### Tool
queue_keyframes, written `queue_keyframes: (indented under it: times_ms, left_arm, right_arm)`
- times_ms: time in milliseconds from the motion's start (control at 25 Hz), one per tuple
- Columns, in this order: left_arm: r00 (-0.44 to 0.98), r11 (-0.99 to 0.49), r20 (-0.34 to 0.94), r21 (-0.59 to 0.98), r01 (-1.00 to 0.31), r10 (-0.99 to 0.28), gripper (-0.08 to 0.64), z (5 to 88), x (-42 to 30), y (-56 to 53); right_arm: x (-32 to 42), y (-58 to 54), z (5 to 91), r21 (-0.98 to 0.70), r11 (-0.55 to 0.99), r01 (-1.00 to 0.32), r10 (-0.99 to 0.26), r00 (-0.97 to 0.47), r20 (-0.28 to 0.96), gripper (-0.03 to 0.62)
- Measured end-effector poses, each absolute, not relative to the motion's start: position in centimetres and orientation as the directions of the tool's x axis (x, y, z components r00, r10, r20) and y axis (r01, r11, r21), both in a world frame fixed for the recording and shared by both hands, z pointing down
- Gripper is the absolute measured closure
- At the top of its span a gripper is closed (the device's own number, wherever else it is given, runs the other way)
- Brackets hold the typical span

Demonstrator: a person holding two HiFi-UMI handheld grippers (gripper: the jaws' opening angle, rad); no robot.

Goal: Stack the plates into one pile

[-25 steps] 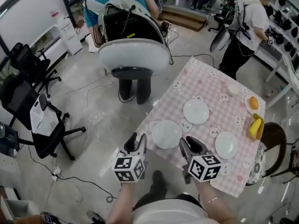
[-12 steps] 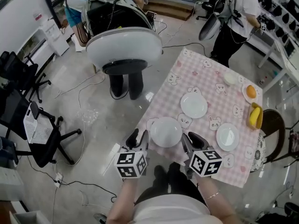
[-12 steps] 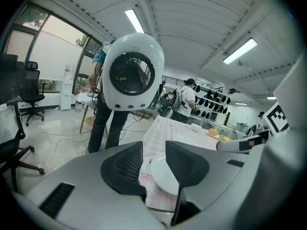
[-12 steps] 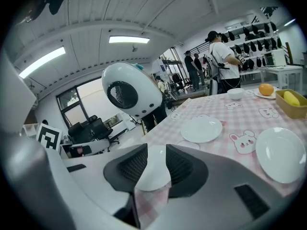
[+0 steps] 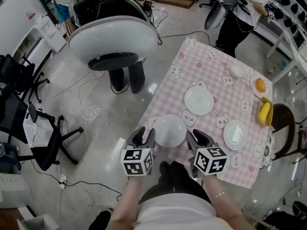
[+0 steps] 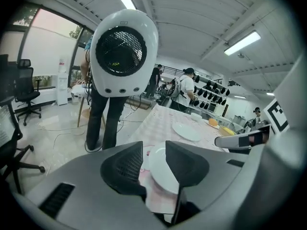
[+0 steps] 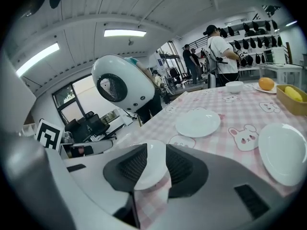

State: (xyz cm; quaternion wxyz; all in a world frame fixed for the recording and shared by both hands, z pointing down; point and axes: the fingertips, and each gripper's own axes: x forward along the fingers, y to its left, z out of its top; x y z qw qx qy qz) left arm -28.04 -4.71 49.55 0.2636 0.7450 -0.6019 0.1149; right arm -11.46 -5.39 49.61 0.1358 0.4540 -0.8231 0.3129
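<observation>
Three white plates lie apart on the pink checked tablecloth point(image 5: 225, 95): a near plate point(image 5: 169, 131) at the table's front corner, a middle plate point(image 5: 199, 101) and a right plate point(image 5: 235, 134). My left gripper point(image 5: 144, 137) is open at the near plate's left front edge. My right gripper point(image 5: 198, 139) is open at that plate's right front edge, and its jaws have just been opening a little. The near plate point(image 6: 160, 174) shows through the left jaws' gap and through the right jaws' gap point(image 7: 151, 169), and neither pair presses on it. The middle plate point(image 7: 197, 122) lies beyond.
At the table's far side are a small white bowl point(image 5: 237, 71), an orange on a plate point(image 5: 260, 85) and a banana in a yellow dish point(image 5: 264, 113). A large white pod-shaped machine point(image 5: 112, 37) stands left of the table. Office chairs point(image 5: 38, 128) and floor cables are further left.
Both grippers have sunk and come forward to the near plate, which they now flank at its front edge. The plates have not moved.
</observation>
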Motion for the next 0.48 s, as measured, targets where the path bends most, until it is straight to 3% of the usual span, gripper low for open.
queue_keyframes:
  times_ms: [480]
  left_arm:
    - [0.257,-0.127,0.61,0.248,-0.96,-0.75,0.397,53.9,-26.7,-6.7]
  right_arm:
    - [-11.1,-6.5,51.4,-0.412,0.373,-0.831,-0.634,-0.553,0.541,0.474]
